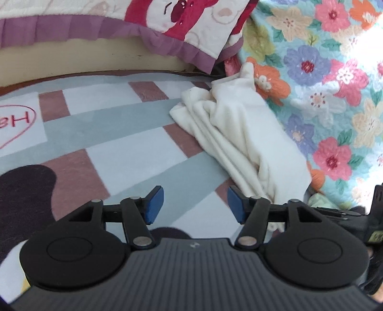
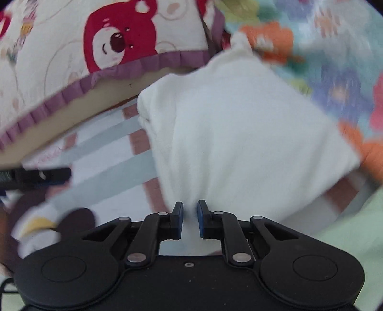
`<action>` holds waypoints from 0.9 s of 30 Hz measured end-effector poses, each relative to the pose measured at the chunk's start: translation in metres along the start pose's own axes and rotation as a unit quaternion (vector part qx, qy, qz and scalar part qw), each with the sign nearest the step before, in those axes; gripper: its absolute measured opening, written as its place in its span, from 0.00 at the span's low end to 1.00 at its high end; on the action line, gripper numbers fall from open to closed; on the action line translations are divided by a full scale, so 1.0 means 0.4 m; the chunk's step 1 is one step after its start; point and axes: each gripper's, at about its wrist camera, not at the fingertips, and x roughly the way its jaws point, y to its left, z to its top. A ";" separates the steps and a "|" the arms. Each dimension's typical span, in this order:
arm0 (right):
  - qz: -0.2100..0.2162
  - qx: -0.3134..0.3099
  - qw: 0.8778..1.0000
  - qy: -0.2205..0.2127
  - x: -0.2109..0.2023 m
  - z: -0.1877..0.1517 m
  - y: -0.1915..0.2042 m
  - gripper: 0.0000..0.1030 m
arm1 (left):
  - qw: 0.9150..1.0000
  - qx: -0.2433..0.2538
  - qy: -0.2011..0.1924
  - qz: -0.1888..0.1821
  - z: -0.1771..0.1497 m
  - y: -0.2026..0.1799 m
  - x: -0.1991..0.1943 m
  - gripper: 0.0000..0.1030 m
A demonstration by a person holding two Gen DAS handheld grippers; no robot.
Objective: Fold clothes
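Observation:
A cream-white garment [image 1: 241, 134] lies bunched in long folds on a checked rug [image 1: 115, 134], its far end resting against a floral quilt. My left gripper [image 1: 195, 203] is open and empty, hovering over the rug just left of the garment's near end. In the right wrist view the same garment [image 2: 239, 134] fills the middle, blurred by motion. My right gripper [image 2: 190, 219] is shut on its near edge, with cloth pinched between the blue pads [image 2: 202, 219].
A floral quilt [image 1: 330, 79] lies to the right. A bed with a purple-frilled bear-print cover [image 1: 134, 21] stands at the back, its edge overhanging the rug. The left gripper's black body [image 2: 36, 177] shows at the left of the right wrist view.

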 end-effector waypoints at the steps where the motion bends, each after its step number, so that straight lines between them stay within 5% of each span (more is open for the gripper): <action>1: 0.011 0.011 1.000 0.008 -0.004 -0.009 0.006 0.17 | 1.000 0.005 0.012 0.007 -0.001 -0.009 -0.003 0.58; 4: 0.033 0.041 0.998 0.016 -0.037 -0.031 0.022 0.18 | 0.998 0.039 0.036 0.021 -0.009 -0.059 -0.023 0.62; 10: -0.002 0.055 0.996 -0.063 -0.237 -0.040 0.041 0.22 | 0.998 0.058 0.018 0.009 -0.010 -0.149 -0.139 0.90; 15: -0.037 0.052 0.994 -0.087 -0.370 -0.032 0.030 0.40 | 0.992 0.121 0.006 0.046 -0.003 -0.262 -0.235 0.96; 19: -0.042 0.054 0.992 -0.106 -0.457 -0.020 0.005 0.64 | 0.986 0.152 0.015 0.071 -0.014 -0.355 -0.290 0.97; 24: -0.048 0.052 0.991 -0.112 -0.542 -0.028 -0.004 0.69 | 0.984 0.160 0.028 0.077 -0.061 -0.440 -0.325 0.97; 27: -0.089 0.049 0.991 -0.085 -0.576 -0.051 0.003 0.69 | 0.982 0.166 0.033 0.079 -0.095 -0.488 -0.340 0.97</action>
